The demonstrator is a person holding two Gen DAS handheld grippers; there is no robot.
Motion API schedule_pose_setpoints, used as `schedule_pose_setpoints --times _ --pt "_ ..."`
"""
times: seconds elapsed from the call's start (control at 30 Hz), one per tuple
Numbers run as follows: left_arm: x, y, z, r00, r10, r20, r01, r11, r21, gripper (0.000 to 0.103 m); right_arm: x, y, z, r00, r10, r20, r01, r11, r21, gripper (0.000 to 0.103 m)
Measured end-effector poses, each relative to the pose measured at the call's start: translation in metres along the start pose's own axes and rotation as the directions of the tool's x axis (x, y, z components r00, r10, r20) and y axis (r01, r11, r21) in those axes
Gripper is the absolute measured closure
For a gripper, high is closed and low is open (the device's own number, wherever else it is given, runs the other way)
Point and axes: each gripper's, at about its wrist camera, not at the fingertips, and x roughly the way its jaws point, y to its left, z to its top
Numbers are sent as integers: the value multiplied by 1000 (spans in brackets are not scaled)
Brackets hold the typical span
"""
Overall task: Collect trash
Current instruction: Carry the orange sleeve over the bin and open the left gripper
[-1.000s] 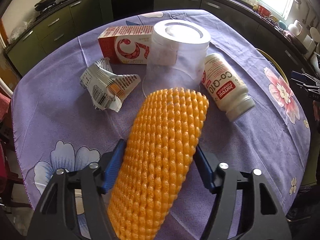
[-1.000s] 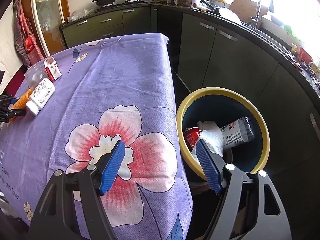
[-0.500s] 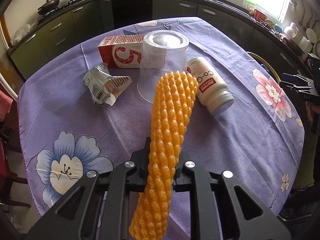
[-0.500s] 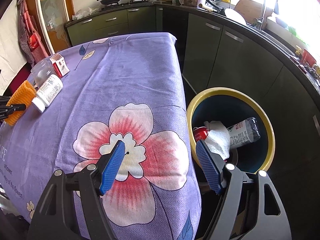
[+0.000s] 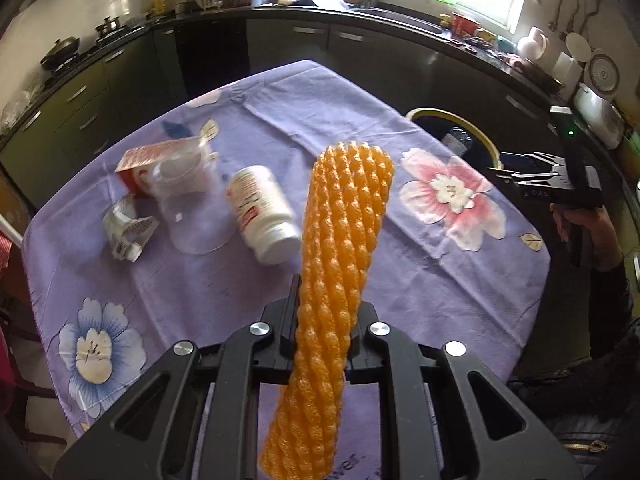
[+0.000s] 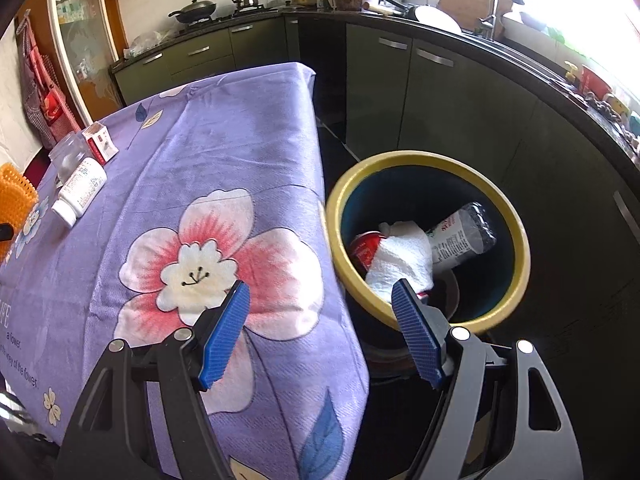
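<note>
Clamping the orange foam net sleeve (image 5: 340, 264) in my left gripper (image 5: 322, 338), I held my empty right gripper (image 6: 320, 324) spread wide beside the yellow-rimmed round bin (image 6: 516, 236).

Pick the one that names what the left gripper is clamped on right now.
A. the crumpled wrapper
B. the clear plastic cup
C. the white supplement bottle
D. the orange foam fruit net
D: in the left wrist view the left gripper is shut on the orange foam fruit net, while the white supplement bottle, clear plastic cup and crumpled wrapper lie on the table.
</note>
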Motion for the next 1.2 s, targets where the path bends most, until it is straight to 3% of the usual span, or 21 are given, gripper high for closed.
schedule_pose_setpoints --times 0.13,0.3,0.43,0.6,0.63,0.7,0.73,0.77,0.93,1.07,1.2 --pt "19 -53 41 993 -115 -14 116 989 96 88 -9 -36 -16 999 -35 8 34 996 79 30" --pt "65 -120 100 972 -230 -55 236 953 189 88 -22 -80 -37 997 -77 11 74 982 173 30" --pt "116 -168 148 957 -276 -92 290 930 227 88 -34 -106 -52 994 -105 10 100 971 216 30" --pt "183 -201 201 958 -267 -104 283 938 201 85 -45 -127 -65 991 -134 11 126 956 265 29" --pt "192 -205 209 959 -264 -99 279 941 191 81 -46 -130 -67 990 -137 9 130 953 273 29" --pt "210 -208 223 961 -263 -84 273 948 165 57 -48 -134 -70 990 -142 3 135 949 284 29" --pt "216 -208 229 964 -255 -69 263 953 153 38 -47 -136 -71 990 -144 0 138 948 288 29" --pt "217 -206 232 968 -243 -55 248 959 136 31 -48 -136 -71 990 -144 -3 139 947 290 29" --pt "192 -187 224 959 -282 -19 282 957 67 28 -46 -131 -69 992 -130 0 125 954 273 29" --pt "141 -160 194 954 -285 92 283 958 39 17 -41 -119 -61 994 -107 7 102 964 246 28" --pt "92 -129 152 946 -268 184 271 962 6 17 -35 -97 -49 996 -83 9 80 977 196 28"
